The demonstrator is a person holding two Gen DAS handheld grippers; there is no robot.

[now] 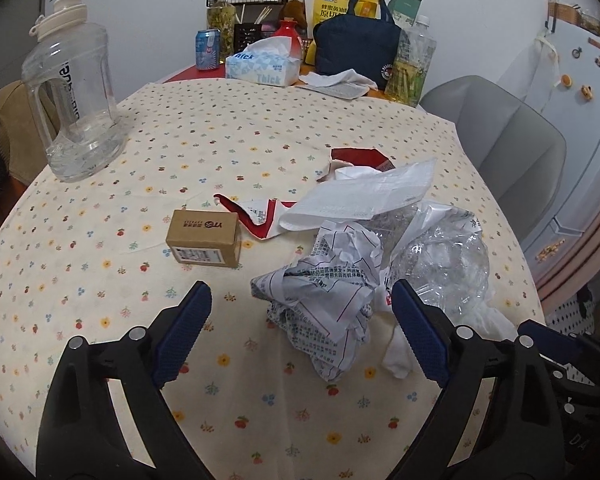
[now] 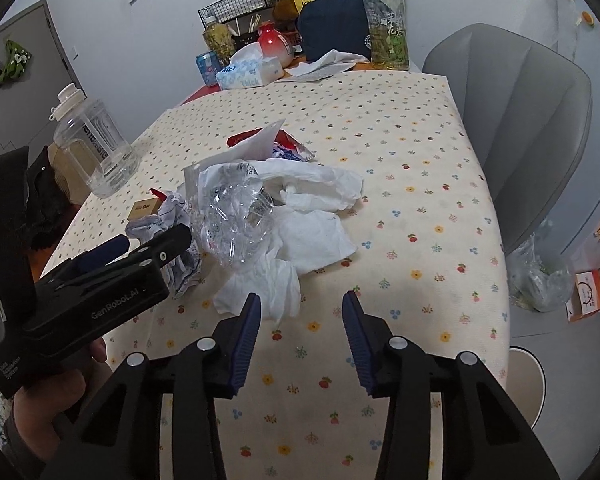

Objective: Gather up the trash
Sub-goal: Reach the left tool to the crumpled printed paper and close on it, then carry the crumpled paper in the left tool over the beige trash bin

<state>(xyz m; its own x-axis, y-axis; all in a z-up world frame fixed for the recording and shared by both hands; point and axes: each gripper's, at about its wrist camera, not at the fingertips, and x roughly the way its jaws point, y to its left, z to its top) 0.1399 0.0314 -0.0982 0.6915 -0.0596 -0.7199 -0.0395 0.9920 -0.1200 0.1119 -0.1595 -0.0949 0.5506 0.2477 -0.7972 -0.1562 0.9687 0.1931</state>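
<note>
A heap of trash lies on the flowered tablecloth (image 1: 260, 132): a crumpled printed paper (image 1: 328, 280), crumpled clear plastic (image 1: 440, 256), a white sheet (image 1: 368, 196), a torn red and white wrapper (image 1: 260, 216) and a small cardboard box (image 1: 204, 240). My left gripper (image 1: 300, 292) is open, and the printed paper lies between its fingers without being pressed. In the right wrist view white tissues (image 2: 312, 236) lie beside the clear plastic (image 2: 236, 216). My right gripper (image 2: 302, 298) is open just short of the nearest tissue, with bare cloth between its fingers.
A large clear water jug (image 1: 76, 92) stands at the left. At the back are a tissue box (image 1: 262, 66), a blue can (image 1: 208, 50), a navy bag (image 1: 356, 48) and bottles. A grey chair (image 1: 496, 136) stands at the right edge. A clear bag (image 2: 540, 280) sits on the floor.
</note>
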